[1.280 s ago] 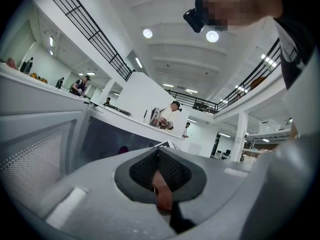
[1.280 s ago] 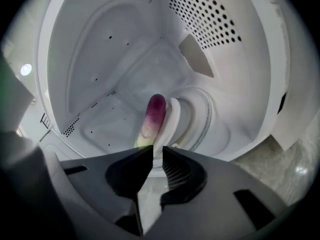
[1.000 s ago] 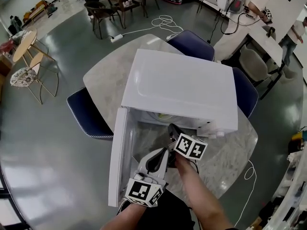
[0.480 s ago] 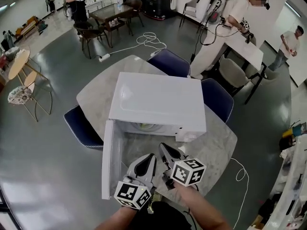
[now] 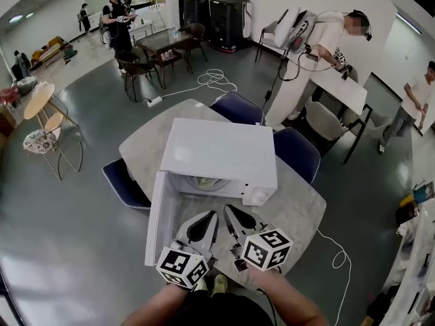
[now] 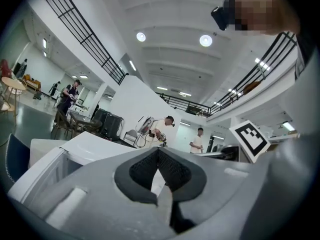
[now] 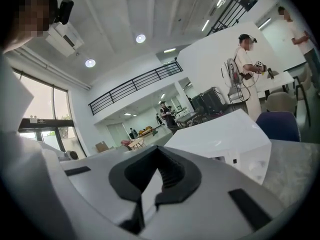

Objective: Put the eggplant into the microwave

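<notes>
A round marble-topped table [image 5: 146, 145] carries one white microwave [image 5: 221, 155], its door [image 5: 158, 216] swung wide open on the left side. Inside the cavity a pale greenish shape [image 5: 207, 182] lies on the floor of the oven, too small and too shadowed to say whether it is the eggplant or the turntable. No eggplant shows anywhere else on the table, nor in either gripper.

Three navy chairs ring the table: one at its far edge [image 5: 234, 107], one to the right [image 5: 296, 151], one to the left [image 5: 122, 182].

Two hand-held grippers hover side by side just in front of the open cavity. The left gripper [image 5: 209, 217] has its jaws drawn together tip to tip with nothing between them, and the right gripper [image 5: 230, 212] is the same — closed and empty. Each gripper's own camera confirms it, the left [image 6: 158, 151] and right [image 7: 159, 151] pads meeting at the tips, with the white microwave body beyond. Each carries one marker cube, two in all: left [image 5: 182, 267], right [image 5: 267, 248].

At least four people stand in the hall beyond the table, and a white cable [image 5: 336, 257] trails across the grey floor to its right.
</notes>
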`<state>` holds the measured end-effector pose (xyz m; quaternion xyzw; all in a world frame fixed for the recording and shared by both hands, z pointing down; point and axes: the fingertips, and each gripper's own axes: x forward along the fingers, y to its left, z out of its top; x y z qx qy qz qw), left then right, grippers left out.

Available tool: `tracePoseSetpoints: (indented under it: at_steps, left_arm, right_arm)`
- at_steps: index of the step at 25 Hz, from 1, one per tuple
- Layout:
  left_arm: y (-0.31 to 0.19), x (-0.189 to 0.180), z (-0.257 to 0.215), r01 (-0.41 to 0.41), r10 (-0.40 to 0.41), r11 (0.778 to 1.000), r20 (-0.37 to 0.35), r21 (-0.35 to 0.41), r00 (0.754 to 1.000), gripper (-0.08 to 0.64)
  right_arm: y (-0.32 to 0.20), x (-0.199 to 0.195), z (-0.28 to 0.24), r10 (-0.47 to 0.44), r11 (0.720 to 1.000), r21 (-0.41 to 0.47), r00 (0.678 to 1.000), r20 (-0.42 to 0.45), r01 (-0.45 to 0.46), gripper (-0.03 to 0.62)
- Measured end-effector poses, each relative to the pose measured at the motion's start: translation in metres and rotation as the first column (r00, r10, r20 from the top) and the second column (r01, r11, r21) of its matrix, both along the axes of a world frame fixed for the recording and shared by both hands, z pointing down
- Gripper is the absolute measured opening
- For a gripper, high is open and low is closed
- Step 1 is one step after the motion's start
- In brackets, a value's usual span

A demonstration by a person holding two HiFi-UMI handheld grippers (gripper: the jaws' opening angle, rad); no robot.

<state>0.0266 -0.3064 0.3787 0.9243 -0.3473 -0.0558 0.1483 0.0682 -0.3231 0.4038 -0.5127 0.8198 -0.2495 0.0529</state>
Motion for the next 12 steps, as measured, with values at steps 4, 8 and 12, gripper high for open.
tracePoseSetpoints:
  at_steps: [4, 8, 12]
  left_arm:
    - [0.006, -0.005, -0.017, 0.014, -0.014, 1.000, -0.024, -0.006, 1.000, 0.008]
    - [0.006, -0.010, -0.038, 0.028, -0.027, 0.999, -0.036, 0.027, 0.999, 0.008]
    - [0.011, -0.016, -0.045, 0.042, -0.040, 0.998, -0.024, 0.052, 0.999, 0.008]
  right_arm:
    - [0.010, 0.000, -0.023, -0.001, 0.999, 0.042, 1.000, 0.007, 0.001, 0.002]
    - [0.011, 0.001, -0.048, -0.010, 0.994, 0.105, 0.999, -0.033, 0.013, 0.002]
    - [0.016, -0.001, -0.063, -0.016, 0.989, 0.147, 0.998, -0.057, 0.025, 0.000]
